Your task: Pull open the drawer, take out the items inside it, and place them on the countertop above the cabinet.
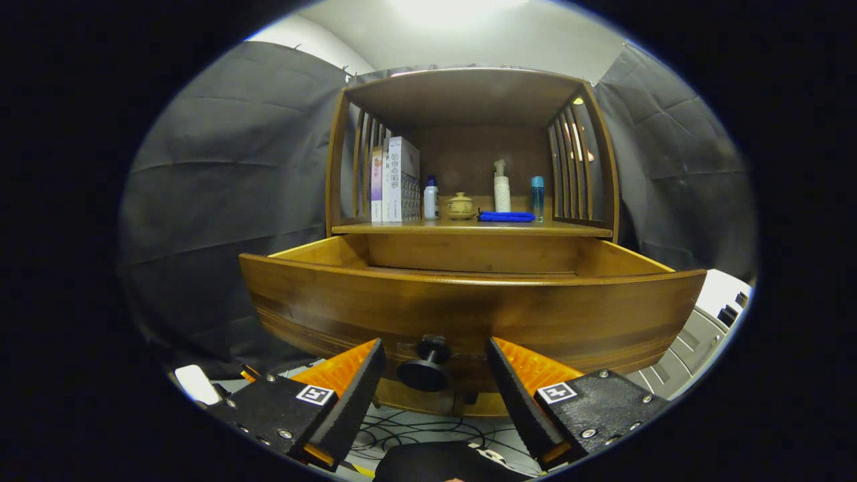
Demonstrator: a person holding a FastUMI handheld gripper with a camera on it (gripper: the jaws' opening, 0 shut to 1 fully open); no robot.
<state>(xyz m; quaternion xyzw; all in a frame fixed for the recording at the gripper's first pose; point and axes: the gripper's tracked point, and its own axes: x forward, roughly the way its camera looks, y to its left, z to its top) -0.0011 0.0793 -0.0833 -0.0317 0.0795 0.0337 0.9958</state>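
**Tool spread wide at the knob, drawer standing open**

Nearest the lens, the tool (435, 355) hung with its two fingers (355, 381) spread well apart, one on each side of the dark round knob (426, 367), and neither one touched it. The knob sat right between the fingertips, fixed at the middle of the drawer front. The drawer (469, 314) itself stood pulled out toward the camera, its curved wooden front filling the space just beyond the fingers. From that low angle its inside stayed hidden behind the front panel, so what lay in it could not be told.

Up above, on the counter (469, 229) of the wooden cabinet (469, 100), a row of things stood under the slatted sides: tall boxes (396, 181) at one end, then a small white bottle (431, 199), a little lidded pot (460, 205), a white pump bottle (501, 187) and a slim blue bottle (537, 195). A flat blue item (506, 216) lay in front of the pump bottle. Loose cables (415, 428) ran across the floor below the drawer.
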